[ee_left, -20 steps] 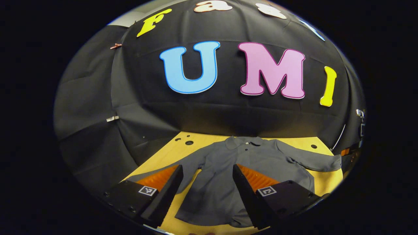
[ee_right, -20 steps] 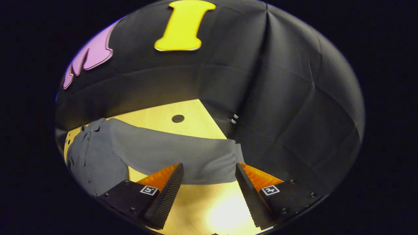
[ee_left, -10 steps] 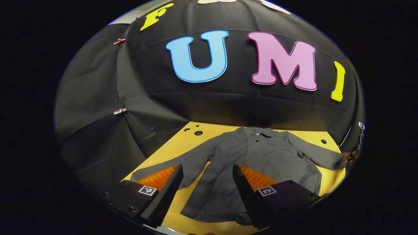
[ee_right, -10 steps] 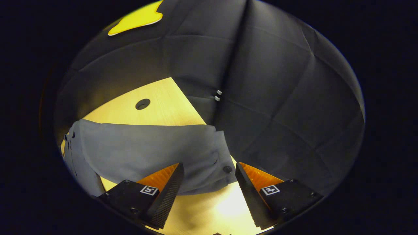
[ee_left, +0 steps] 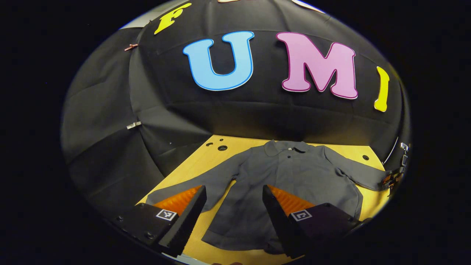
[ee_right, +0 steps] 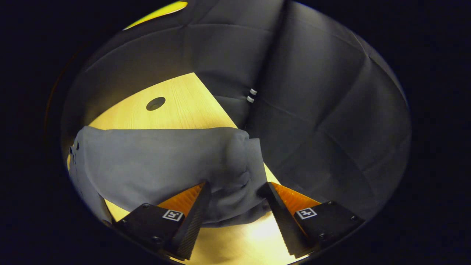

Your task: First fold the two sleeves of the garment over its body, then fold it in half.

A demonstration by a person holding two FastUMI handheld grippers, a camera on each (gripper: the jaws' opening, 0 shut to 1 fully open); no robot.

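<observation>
Grey collared shirt (ee_left: 290, 180) lies flat on the wooden table (ee_left: 206, 162), collar toward the booth wall, both sleeves spread out. Left gripper (ee_left: 232, 213) hovers above the shirt's hem side, jaws apart, holding nothing. Right gripper (ee_right: 235, 211) sits at the right sleeve cuff (ee_right: 243, 173), bunched cloth between its spread fingers; full pinch can't be told.

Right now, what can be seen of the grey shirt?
The grey shirt is a long-sleeved, collared, buttoned garment of soft matte cloth, lying face up on the wooden table, collar toward the booth wall, both sleeves spread and unfolded. Its right cuff is bunched between the open fingers of the right gripper. The left gripper hangs open above it.
</observation>
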